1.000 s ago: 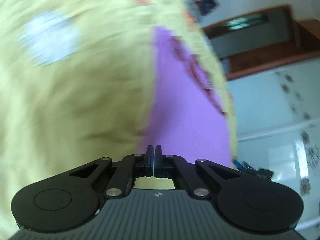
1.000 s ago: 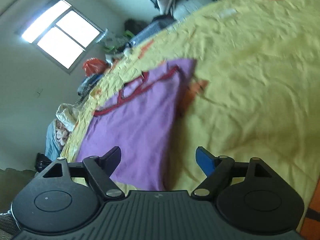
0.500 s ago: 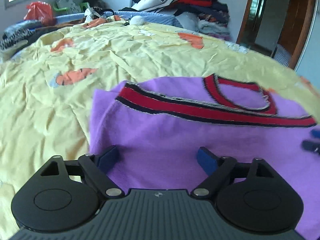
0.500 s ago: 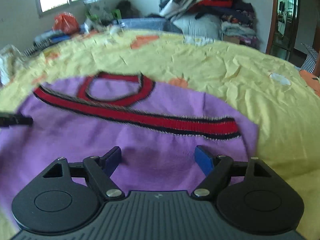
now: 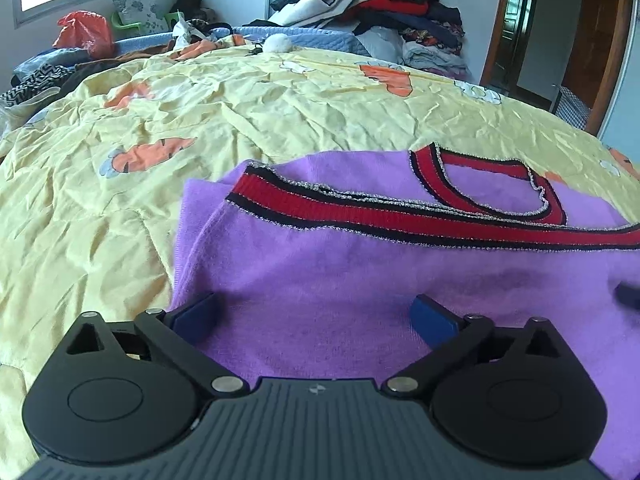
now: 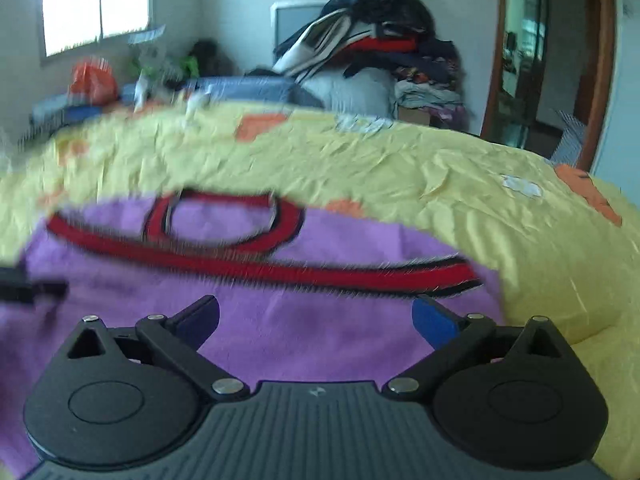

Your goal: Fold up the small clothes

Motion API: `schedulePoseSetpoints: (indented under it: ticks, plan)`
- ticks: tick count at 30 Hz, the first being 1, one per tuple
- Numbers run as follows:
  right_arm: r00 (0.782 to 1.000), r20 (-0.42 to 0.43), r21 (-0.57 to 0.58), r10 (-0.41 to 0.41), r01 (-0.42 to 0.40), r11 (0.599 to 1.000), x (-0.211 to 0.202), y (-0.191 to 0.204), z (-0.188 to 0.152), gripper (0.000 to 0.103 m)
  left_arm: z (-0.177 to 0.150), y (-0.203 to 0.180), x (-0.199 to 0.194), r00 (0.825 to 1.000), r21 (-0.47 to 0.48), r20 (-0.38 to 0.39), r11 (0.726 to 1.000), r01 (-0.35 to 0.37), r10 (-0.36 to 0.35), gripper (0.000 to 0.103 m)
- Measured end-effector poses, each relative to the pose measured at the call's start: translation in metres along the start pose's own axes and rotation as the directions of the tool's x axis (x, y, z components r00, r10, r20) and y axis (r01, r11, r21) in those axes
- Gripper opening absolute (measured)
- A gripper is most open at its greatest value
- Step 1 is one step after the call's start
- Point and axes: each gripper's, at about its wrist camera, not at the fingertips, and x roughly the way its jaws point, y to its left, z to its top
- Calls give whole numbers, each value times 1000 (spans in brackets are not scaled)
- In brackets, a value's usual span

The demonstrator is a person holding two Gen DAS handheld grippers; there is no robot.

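A small purple knit top with red and black trim lies folded on the yellow bedspread. The red-trimmed hem is laid up against the neckline. My left gripper hovers over the top's near left part, its jaws opening wide, with nothing gripped between them. My right gripper is over the near right part of the same top, jaws also opening, holding nothing. The other gripper's dark tip shows at the left edge of the right wrist view.
Wrinkled yellow bedspread with orange carrot prints stretches beyond and left of the top. A heap of clothes is piled at the far side. An orange bag sits under the window. A wooden doorway is at the right.
Both grippers swung from tilted views round to face the top squarely. The left gripper went from shut to wide open, and the right one opened wider. The top now lies folded with the hem at the neckline.
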Motion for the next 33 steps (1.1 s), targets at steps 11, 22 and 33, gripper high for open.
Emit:
schedulePoseSetpoints:
  ticks: [11,22,33]
  plan:
    - [995,-47,90,-85,88,992,-8,-34,-1,103,-2,0,0,1000,14,11,1000,10,-10,103]
    - [999,-46,42,28,-26,999,-53,-6,-69,103,-8,10,-10,999,41,-6,998,41,-41,103]
    - [997,-35,62,74,-71,995,-96,-16,-77,103,-75,80,-97,945,-20,10,944,328,-328,102]
